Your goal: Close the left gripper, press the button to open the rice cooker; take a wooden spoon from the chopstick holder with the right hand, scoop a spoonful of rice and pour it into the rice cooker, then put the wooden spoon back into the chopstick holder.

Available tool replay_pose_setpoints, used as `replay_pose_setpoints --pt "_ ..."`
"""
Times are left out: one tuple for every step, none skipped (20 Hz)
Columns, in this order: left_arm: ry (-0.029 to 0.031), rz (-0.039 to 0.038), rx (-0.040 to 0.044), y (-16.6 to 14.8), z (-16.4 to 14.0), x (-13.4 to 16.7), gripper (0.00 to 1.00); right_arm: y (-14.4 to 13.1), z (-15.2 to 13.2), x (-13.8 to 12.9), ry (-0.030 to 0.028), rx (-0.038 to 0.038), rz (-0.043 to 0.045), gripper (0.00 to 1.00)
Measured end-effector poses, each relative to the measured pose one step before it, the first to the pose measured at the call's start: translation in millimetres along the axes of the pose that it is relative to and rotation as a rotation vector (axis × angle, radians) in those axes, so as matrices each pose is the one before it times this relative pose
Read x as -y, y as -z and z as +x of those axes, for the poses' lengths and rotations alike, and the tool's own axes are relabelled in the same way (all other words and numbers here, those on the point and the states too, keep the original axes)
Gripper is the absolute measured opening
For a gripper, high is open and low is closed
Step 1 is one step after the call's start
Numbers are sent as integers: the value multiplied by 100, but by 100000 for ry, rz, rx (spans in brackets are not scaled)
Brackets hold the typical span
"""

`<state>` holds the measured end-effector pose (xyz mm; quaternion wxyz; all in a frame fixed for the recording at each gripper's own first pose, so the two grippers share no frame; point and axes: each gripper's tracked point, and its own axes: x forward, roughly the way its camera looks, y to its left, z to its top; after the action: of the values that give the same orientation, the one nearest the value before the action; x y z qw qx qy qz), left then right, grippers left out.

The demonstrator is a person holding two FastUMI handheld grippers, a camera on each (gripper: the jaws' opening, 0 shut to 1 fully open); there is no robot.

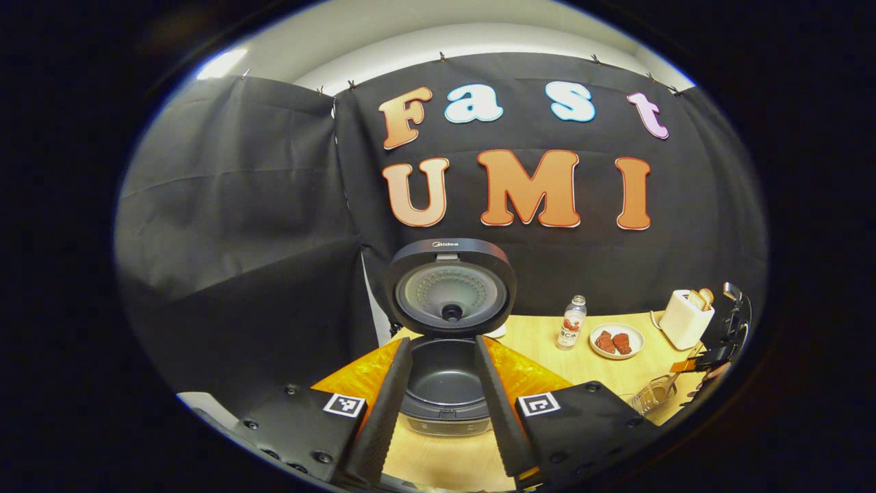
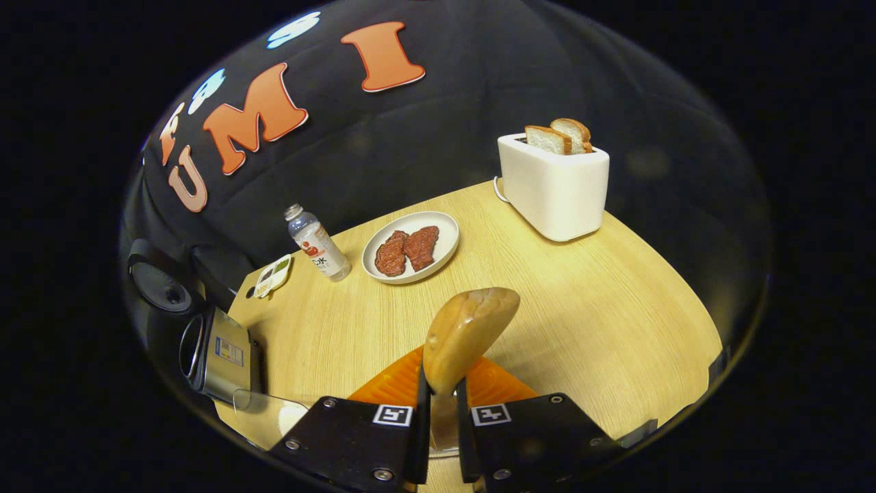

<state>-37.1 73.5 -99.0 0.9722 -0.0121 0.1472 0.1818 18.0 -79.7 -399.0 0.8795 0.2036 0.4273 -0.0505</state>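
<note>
So the dark round rice cooker [image 1: 448, 342] stands lid-up, left tongs [image 1: 441, 411] spread, right tongs [image 2: 438, 418] pinching the pale wooden spoon [image 2: 465, 335], seemingly empty; scooping, pouring and returning remain.

Black rice cooker [image 1: 448, 294], pale wooden spoon [image 2: 467, 333], white toaster [image 2: 554, 190], light woodgrain table [image 2: 602, 322].

White toaster [image 2: 554, 192] holding bread slices [image 2: 558, 137], plate [image 2: 445, 257] of meat, bottle [image 2: 317, 243], wooden table [image 2: 616, 308]
</note>
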Motion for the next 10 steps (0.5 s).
replay_pose_setpoints --pt "1079 -111 28 96 246 69 67 305 -714 -60 466 879 548 18" --pt "1062 -45 -103 29 262 165 67 128 -405 -86 233 857 16 16" --pt "1014 -294 -251 137 215 40 67 236 -501 11 959 492 -762 14" --pt "1079 -47 -264 114 160 128 67 -347 -490 -79 621 1520 -185 13" --pt "572 164 257 32 136 -193 70 -702 -564 -225 1033 2145 305 11" --pt "842 613 626 127 152 24 77 -871 -659 -356 479 2105 461 9" --pt "-9 1052 923 -90 129 -129 83 -1033 -1022 -527 396 2888 678 9" --pt "-408 1800 1383 -113 66 -198 90 -1147 -1061 -724 -470 2846 -395 9" --pt "-621 2417 1945 -5 8 -173 96 -938 -1230 -762 -436 2933 -351 9" --pt "-716 2199 2445 -360 105 -152 92 -1111 -1171 -970 -1252 2423 -913 9"
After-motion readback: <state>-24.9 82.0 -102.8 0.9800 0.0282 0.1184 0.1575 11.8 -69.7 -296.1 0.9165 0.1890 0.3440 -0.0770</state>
